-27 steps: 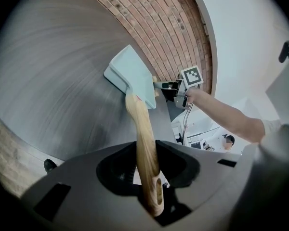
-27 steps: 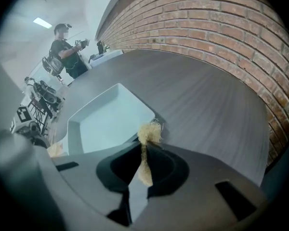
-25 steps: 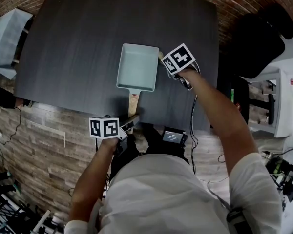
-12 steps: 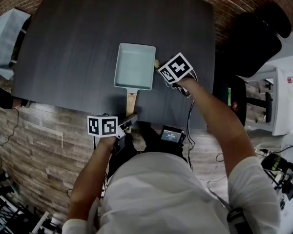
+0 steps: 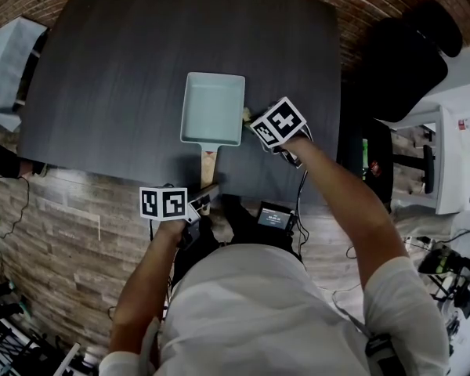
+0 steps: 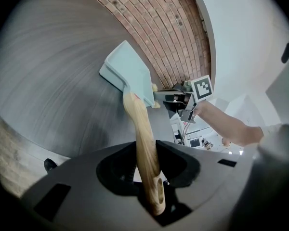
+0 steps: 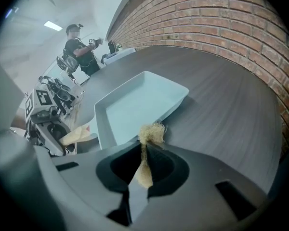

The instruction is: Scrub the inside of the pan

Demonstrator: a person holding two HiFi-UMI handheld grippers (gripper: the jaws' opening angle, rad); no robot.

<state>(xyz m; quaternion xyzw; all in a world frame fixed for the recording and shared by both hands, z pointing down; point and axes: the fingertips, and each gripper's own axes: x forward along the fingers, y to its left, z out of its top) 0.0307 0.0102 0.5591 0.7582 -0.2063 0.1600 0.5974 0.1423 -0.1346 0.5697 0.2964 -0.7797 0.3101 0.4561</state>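
Note:
A pale blue rectangular pan (image 5: 213, 108) lies on the dark table (image 5: 125, 61), its wooden handle (image 5: 208, 165) pointing toward the near edge. My left gripper (image 5: 202, 202) is shut on the handle's end (image 6: 149, 167) at the table's edge. My right gripper (image 5: 254, 116), under its marker cube, hovers at the pan's right rim. It is shut on a small tan scrubbing pad (image 7: 149, 134), whose frayed tip pokes out past the jaws just outside the pan's rim (image 7: 135, 141). The pan's inside (image 7: 135, 105) looks bare.
A black chair (image 5: 411, 53) stands off the table's right side, with white equipment (image 5: 442, 163) beyond it. A grey box (image 5: 8, 61) sits at the far left. A brick wall runs along the table's far edge. Another person (image 7: 79, 49) stands across the room.
My right gripper has slid toward the near end of the pan along its right rim, still holding the pad. The left gripper and pan handle have kept their place.

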